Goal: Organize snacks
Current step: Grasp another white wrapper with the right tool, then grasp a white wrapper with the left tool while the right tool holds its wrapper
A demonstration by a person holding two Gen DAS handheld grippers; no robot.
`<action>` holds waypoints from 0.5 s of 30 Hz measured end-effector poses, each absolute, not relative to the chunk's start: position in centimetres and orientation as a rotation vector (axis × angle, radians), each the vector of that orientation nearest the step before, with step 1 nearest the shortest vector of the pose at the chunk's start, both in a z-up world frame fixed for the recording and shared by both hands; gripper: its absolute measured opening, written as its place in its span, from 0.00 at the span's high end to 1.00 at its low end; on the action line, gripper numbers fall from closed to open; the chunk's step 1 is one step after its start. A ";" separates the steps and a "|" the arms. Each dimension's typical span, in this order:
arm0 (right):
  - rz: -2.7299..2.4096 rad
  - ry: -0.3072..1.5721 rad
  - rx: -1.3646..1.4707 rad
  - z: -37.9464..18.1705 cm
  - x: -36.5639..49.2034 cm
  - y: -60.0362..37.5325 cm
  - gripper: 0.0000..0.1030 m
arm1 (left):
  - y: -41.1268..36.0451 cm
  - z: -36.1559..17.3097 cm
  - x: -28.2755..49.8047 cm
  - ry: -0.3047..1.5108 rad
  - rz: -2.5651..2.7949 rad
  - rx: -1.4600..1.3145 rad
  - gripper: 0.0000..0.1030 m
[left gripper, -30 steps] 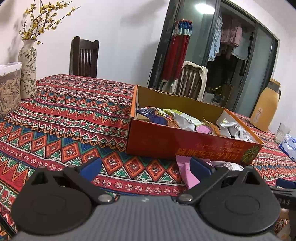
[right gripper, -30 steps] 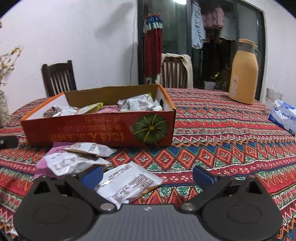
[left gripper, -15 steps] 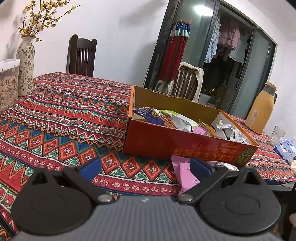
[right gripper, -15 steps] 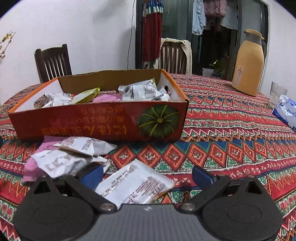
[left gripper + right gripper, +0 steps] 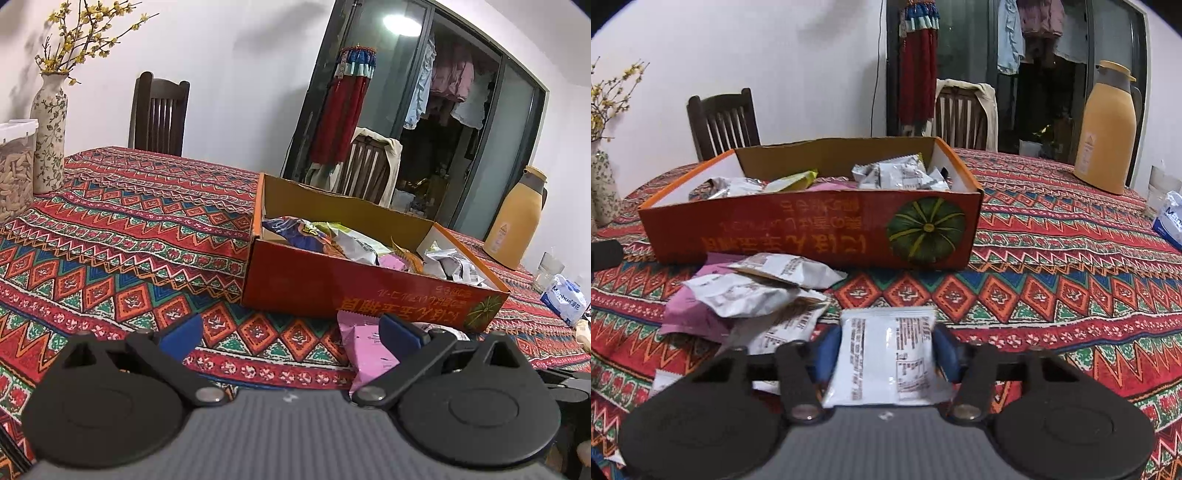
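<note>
Right gripper (image 5: 886, 345) is closing on a white snack packet (image 5: 888, 360) just in front of the orange box (image 5: 812, 229), while the left gripper (image 5: 291, 332) hangs wide open, holding nothing.

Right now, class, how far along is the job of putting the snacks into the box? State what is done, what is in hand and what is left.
Done: several packets already lie in the orange box. In hand: the right gripper is closing, with a white packet between its pads. Left: the pink packet and the white packets beside it lie on the tablecloth before the box. The left gripper is open and empty.
</note>
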State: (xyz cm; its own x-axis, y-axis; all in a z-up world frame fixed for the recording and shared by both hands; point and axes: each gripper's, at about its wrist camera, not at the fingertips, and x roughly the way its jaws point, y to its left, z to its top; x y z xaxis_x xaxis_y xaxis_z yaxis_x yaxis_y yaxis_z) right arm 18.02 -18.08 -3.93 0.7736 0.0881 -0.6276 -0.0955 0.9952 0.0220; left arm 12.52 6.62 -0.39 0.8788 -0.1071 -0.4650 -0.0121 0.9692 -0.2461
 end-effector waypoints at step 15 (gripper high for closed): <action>0.011 0.507 0.015 -2.8 14.7 -19.5 0.60 | 6.3 -0.7 13.1 0.518 -0.002 -0.224 0.00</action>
State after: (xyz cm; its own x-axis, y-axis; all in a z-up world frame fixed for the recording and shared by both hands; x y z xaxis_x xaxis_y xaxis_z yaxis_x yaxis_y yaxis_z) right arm 14.65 -19.47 -2.78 0.8742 0.0145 -0.4854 -0.0068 0.9998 0.0176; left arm 13.10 6.35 -0.67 0.8692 -0.0585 -0.4909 -0.0547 0.9755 -0.2131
